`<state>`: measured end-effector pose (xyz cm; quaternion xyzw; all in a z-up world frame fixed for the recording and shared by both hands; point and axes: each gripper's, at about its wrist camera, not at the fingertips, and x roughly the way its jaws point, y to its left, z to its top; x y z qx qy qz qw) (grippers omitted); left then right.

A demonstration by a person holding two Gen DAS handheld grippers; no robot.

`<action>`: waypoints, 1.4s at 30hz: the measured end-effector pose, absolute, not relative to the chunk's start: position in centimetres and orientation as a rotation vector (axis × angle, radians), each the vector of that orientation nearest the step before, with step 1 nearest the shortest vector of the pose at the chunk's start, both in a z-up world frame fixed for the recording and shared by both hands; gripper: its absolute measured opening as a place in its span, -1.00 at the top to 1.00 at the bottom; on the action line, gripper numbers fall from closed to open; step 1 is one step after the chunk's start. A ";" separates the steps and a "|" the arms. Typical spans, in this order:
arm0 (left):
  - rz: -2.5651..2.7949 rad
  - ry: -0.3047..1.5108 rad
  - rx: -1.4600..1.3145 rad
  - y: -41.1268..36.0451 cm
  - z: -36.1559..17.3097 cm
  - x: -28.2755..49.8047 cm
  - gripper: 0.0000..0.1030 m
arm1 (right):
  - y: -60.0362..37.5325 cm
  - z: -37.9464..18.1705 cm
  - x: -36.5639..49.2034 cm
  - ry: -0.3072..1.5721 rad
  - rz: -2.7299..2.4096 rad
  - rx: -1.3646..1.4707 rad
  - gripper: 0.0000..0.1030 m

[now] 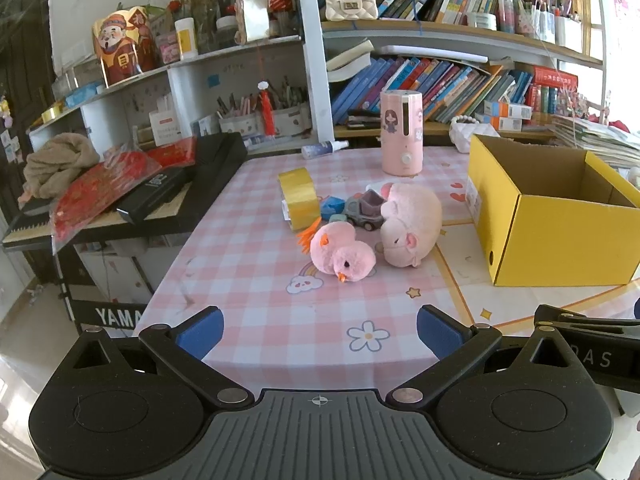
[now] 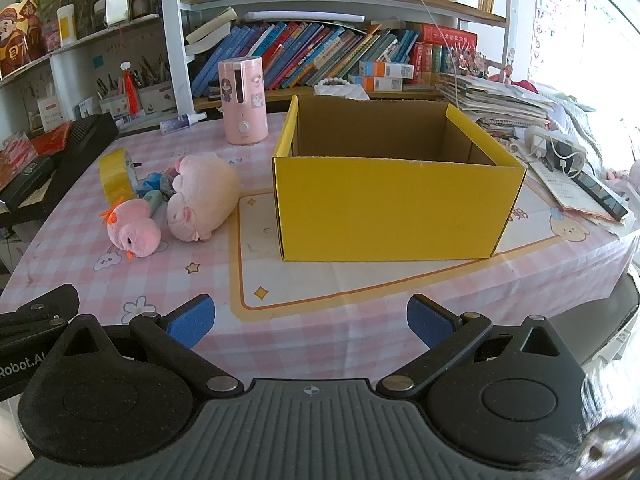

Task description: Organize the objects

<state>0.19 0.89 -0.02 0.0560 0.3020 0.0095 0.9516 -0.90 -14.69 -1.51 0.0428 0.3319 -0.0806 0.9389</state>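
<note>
Both claws, left claw (image 1: 320, 334) and right claw (image 2: 310, 322), gape empty, toys (image 1: 344, 254) well ahead.

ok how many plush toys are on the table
2. The pink chick plush lies nearest the camera on the checked cloth; the pink pig plush lies right beside it, toward the yellow box. More could be hidden behind them in the pile.

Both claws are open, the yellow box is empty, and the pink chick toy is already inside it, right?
Not quite: the pink chick toy lies on the tablecloth, left of the yellow box, as the right wrist view shows. The box is empty, and the left claw and right claw are open.
</note>
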 end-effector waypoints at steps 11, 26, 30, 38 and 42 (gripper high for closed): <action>-0.026 0.599 0.105 1.2 0.5 0.6 -1.00 | -15.2 -1.2 -1.6 0.655 -0.179 0.106 -1.00; -0.051 0.583 0.063 2.7 0.8 1.0 -1.00 | -14.2 -0.5 -1.2 0.635 -0.146 0.111 -0.89; -0.053 0.598 0.064 3.0 0.4 1.3 -1.00 | -14.0 -0.5 -0.7 0.640 -0.132 0.121 -0.89; -0.021 0.626 0.044 4.1 -0.3 2.9 -1.00 | -14.4 0.1 1.1 0.595 -0.099 0.232 -0.89; -0.011 0.631 0.044 4.5 -0.5 4.6 -1.00 | -14.0 0.2 3.1 0.593 -0.067 0.251 -0.88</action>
